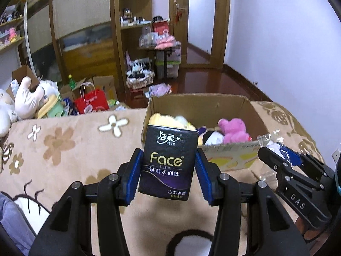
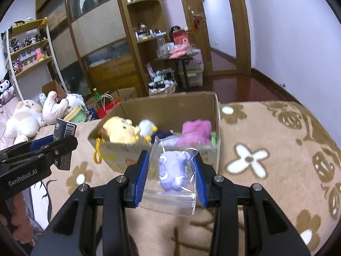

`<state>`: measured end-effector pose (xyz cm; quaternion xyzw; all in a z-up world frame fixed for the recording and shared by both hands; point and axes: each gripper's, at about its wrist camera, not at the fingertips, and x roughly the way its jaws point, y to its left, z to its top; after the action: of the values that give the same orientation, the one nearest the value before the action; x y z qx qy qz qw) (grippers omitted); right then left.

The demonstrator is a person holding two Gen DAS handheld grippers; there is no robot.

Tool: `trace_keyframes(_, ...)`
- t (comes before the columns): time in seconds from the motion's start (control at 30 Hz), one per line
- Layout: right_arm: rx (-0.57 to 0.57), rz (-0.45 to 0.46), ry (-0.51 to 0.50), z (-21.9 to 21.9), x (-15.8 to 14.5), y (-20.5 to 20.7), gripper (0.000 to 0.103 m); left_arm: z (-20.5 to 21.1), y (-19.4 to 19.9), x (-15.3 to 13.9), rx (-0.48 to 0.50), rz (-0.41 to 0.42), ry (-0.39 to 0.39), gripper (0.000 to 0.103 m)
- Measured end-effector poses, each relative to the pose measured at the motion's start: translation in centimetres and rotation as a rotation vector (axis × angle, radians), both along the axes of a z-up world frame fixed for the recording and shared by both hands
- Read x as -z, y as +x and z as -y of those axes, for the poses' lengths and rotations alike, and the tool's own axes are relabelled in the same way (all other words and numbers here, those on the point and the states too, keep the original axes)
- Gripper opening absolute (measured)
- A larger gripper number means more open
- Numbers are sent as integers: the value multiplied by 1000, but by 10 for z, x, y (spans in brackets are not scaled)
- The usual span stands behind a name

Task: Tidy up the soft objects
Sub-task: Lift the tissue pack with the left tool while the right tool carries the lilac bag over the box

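Note:
My left gripper (image 1: 168,160) is shut on a black "Face" tissue pack (image 1: 168,162), held upright above the bed, just in front of an open cardboard box (image 1: 232,106). My right gripper (image 2: 171,164) is shut on a clear zip bag holding a small purple plush (image 2: 172,172), held in front of the same box (image 2: 170,106). The box holds a yellow plush (image 2: 119,130), a white plush (image 2: 146,128) and a pink plush (image 2: 196,132). The right gripper shows at the right of the left wrist view (image 1: 275,155); the left gripper shows at the left of the right wrist view (image 2: 61,147).
The box stands on a beige flower-patterned blanket (image 1: 64,145). Large plush toys (image 2: 25,115) lie at the far left of the bed. Beyond the bed are a red paper bag (image 1: 91,102), cardboard boxes, wooden shelves and a small cluttered table (image 1: 164,47).

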<state>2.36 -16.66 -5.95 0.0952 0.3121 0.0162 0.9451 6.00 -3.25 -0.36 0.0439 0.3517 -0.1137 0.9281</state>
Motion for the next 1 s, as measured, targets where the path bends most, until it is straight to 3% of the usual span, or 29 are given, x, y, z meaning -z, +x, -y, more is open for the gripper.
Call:
trace_keyframes(0.37, -29, 92, -55, 3, -25, 28, 42, 28, 12, -16, 57, 174, 35, 48)
trace_keyframes(0.73, -43, 109, -61, 12, -24, 69, 43, 35, 68, -14, 87, 142, 7, 48)
trace_keyframes(1.0, -27, 55, 25, 30, -1, 86, 43, 36, 98, 10, 97, 56, -39, 48)
